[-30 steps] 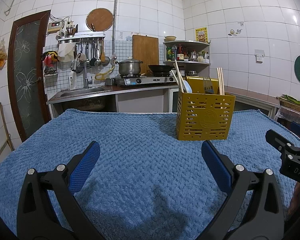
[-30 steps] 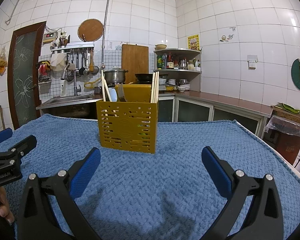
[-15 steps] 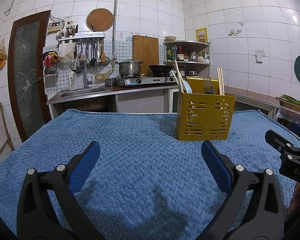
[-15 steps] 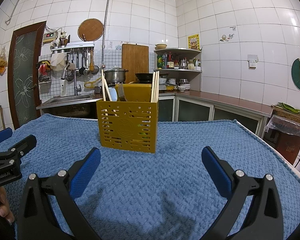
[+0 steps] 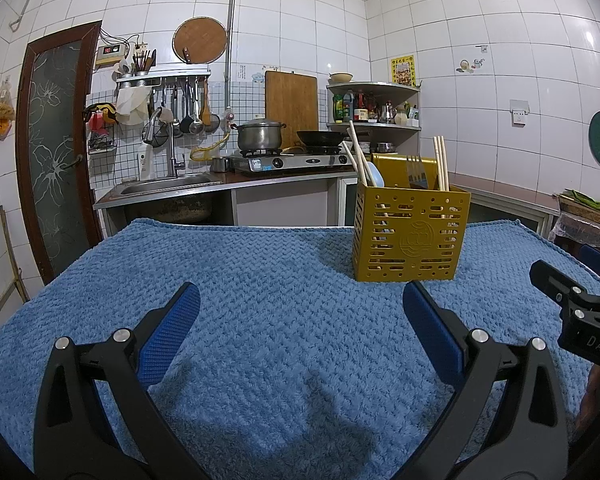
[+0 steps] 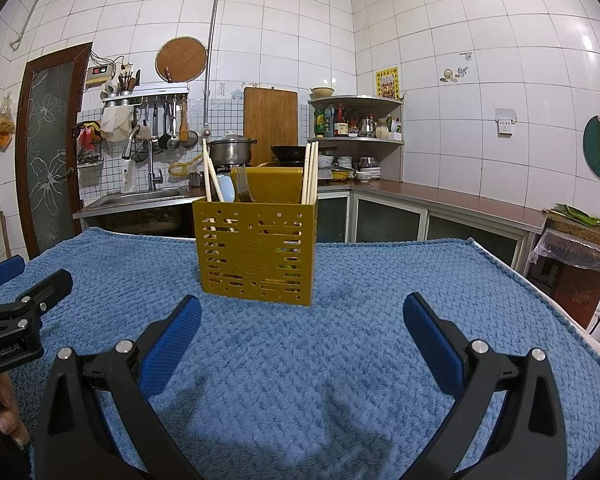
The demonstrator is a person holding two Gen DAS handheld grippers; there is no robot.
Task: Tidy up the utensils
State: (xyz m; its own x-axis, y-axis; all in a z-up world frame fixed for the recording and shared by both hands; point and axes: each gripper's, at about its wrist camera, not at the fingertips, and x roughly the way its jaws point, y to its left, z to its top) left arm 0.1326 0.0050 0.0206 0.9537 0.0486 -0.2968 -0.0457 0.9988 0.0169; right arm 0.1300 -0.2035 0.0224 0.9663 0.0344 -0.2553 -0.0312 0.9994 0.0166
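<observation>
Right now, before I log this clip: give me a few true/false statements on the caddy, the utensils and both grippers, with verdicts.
1. The yellow caddy stands upright on the blue towel. True.
2. The right gripper is shut on a fork. False: it is open and empty.
3. Chopsticks stick up out of the caddy. True.
4. Loose spoons lie on the towel in front of the caddy. False: the towel shows no loose utensils.
5. The left gripper is touching the caddy. False: it is open, apart from the caddy.
</observation>
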